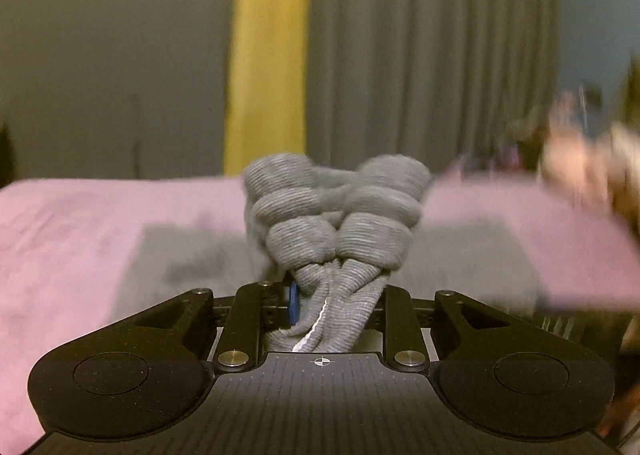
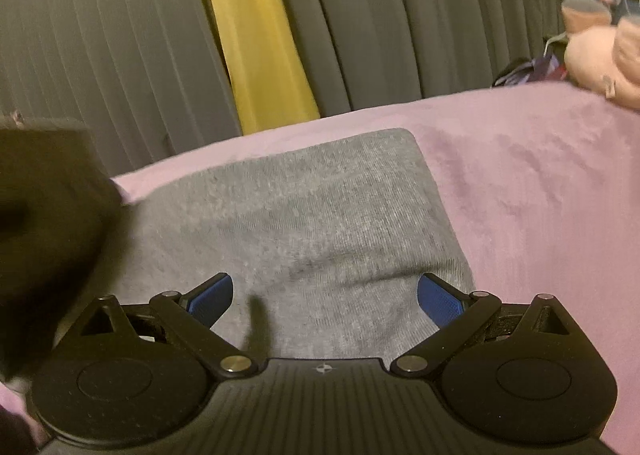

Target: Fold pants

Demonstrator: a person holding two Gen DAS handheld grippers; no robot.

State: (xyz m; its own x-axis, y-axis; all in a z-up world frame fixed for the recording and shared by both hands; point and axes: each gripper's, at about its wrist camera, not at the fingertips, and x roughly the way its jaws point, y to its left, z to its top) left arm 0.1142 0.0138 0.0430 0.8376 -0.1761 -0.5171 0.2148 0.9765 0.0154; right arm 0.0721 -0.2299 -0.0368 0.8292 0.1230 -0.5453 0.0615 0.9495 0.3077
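A bunched edge of the grey ribbed knit pants [image 1: 336, 223] is clenched in the left tool [image 1: 334, 303], the cloth gathered into thick rolls that rise in front of its fingers, with a white drawstring trailing down toward the tool body. The edge appears to be held this way so that it can be lifted and carried over the rest of the garment, which would make the next fold. The remainder of the pants lies flat on the pink plush bedspread [image 1: 80, 223], a rounded fold or corner being seen toward the far side in the right wrist view.

The right tool [image 2: 325, 297] is spread wide, nothing being held between its blue pads; it hovers just above the flat grey panel [image 2: 304, 215], probably placed there to pin or smooth the cloth, or to take a second corner.

The long axis of the flat part seems to run away from the tools, toward the grey pleated curtain [image 2: 400, 27] and the yellow strip [image 2: 256, 35]. A pink soft toy [image 2: 600, 55] rests at the far right of the bed, well apart from the pants.
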